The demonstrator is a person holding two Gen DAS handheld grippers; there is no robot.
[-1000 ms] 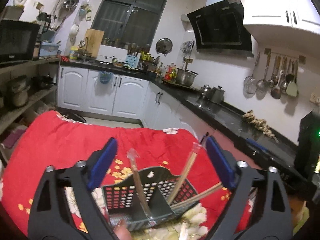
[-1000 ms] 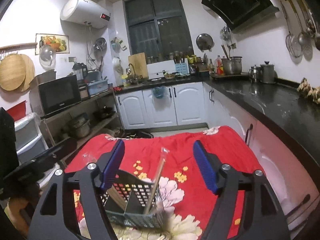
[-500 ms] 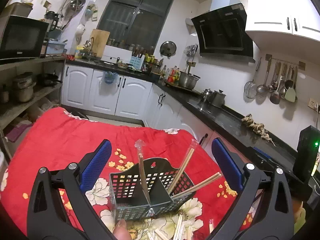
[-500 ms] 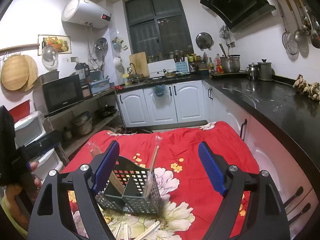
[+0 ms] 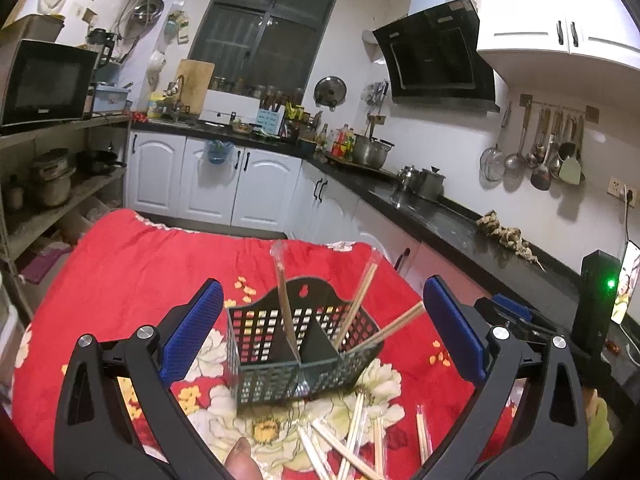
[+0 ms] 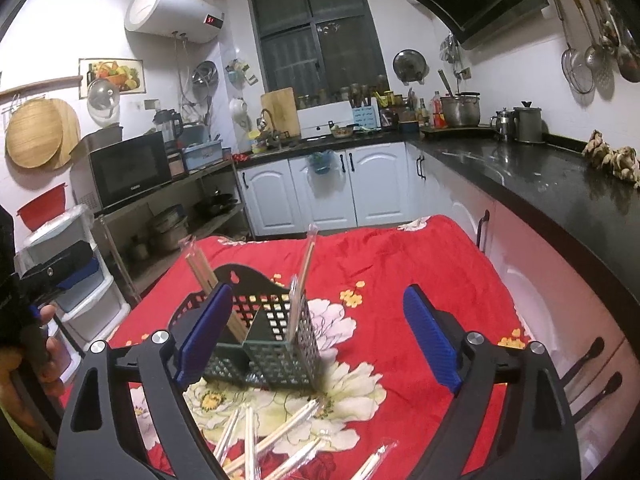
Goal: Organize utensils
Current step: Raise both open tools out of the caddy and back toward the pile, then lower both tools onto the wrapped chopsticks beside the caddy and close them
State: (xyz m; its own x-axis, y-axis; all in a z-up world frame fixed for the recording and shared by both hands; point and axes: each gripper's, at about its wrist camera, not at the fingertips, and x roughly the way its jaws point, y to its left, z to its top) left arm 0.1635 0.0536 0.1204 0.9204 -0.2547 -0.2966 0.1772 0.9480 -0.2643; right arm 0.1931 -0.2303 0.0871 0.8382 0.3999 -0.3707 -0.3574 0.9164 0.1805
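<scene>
A dark perforated utensil caddy (image 5: pixel 300 356) with a middle divider stands on the red flowered cloth (image 5: pixel 120 264). Wrapped chopstick pairs stand in it: one upright (image 5: pixel 285 300) in the left compartment, others leaning right (image 5: pixel 356 308). Several wrapped chopstick pairs (image 5: pixel 348 444) lie loose on the cloth in front of it. My left gripper (image 5: pixel 320 344) is open and empty, its jaws wide either side of the caddy. In the right wrist view the caddy (image 6: pixel 264 344) stands ahead left, loose chopsticks (image 6: pixel 276 436) below. My right gripper (image 6: pixel 316 340) is open and empty.
The black kitchen counter (image 5: pixel 440 220) runs along the right of the table, with white cabinets (image 6: pixel 332 192) behind. A shelf with a microwave (image 6: pixel 128 168) and plastic drawers (image 6: pixel 76 280) stands to the left. The right gripper (image 5: pixel 516 316) shows in the left wrist view.
Both grippers have pulled back and risen from the caddy. The loose chopsticks in front of it have come into view. Both stay open.
</scene>
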